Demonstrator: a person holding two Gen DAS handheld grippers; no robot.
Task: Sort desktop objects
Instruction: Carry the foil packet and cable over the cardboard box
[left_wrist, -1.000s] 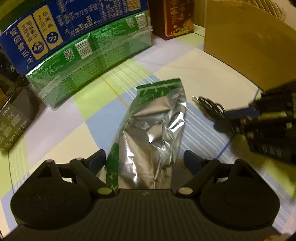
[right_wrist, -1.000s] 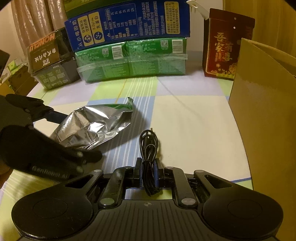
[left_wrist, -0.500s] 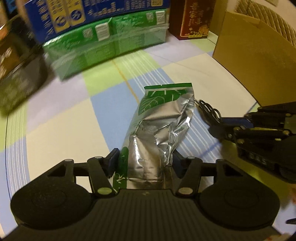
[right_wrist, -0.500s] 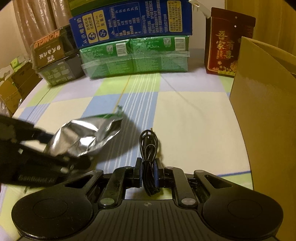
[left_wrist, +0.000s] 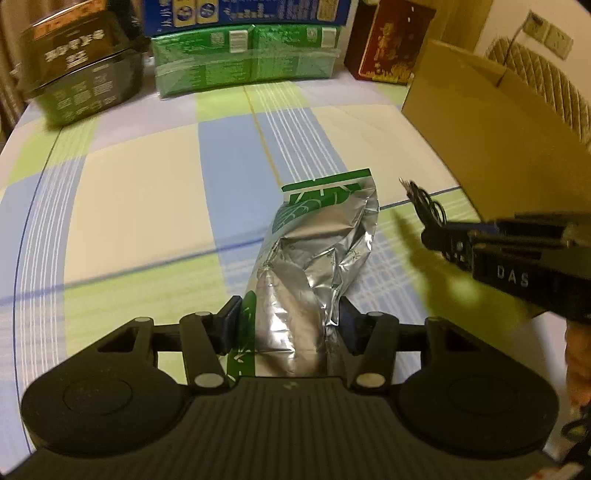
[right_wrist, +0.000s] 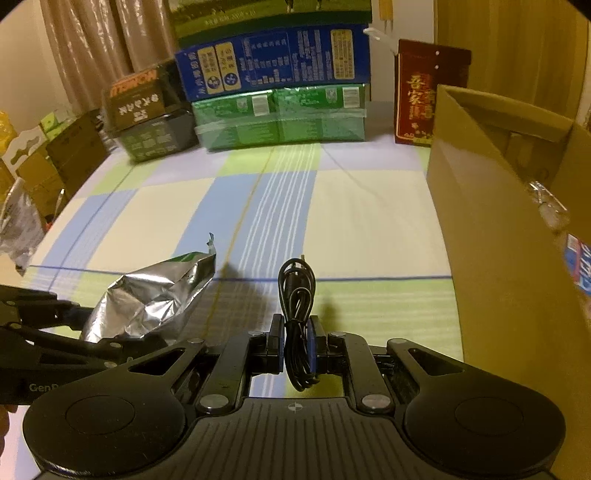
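Checked tablecloth (right_wrist: 369, 206) bare: left gripper (left_wrist: 290, 328) closing on crinkled silver-green foil pouch (left_wrist: 317, 251), right gripper (right_wrist: 297, 345) clamps coiled black cable (right_wrist: 295, 291); open brown cardboard box (right_wrist: 517, 236) awaits both.

One silver foil pouch (left_wrist: 317, 258) with a green top. One coiled black cable (right_wrist: 296, 291). One open cardboard box (right_wrist: 509, 236) at the right. Two grippers: left gripper (left_wrist: 288, 328), right gripper (right_wrist: 296, 343). Far: one blue carton (right_wrist: 273, 66), one green shrink-wrapped pack (right_wrist: 280, 118), one red box (right_wrist: 424, 96), one dark box (right_wrist: 147, 114).
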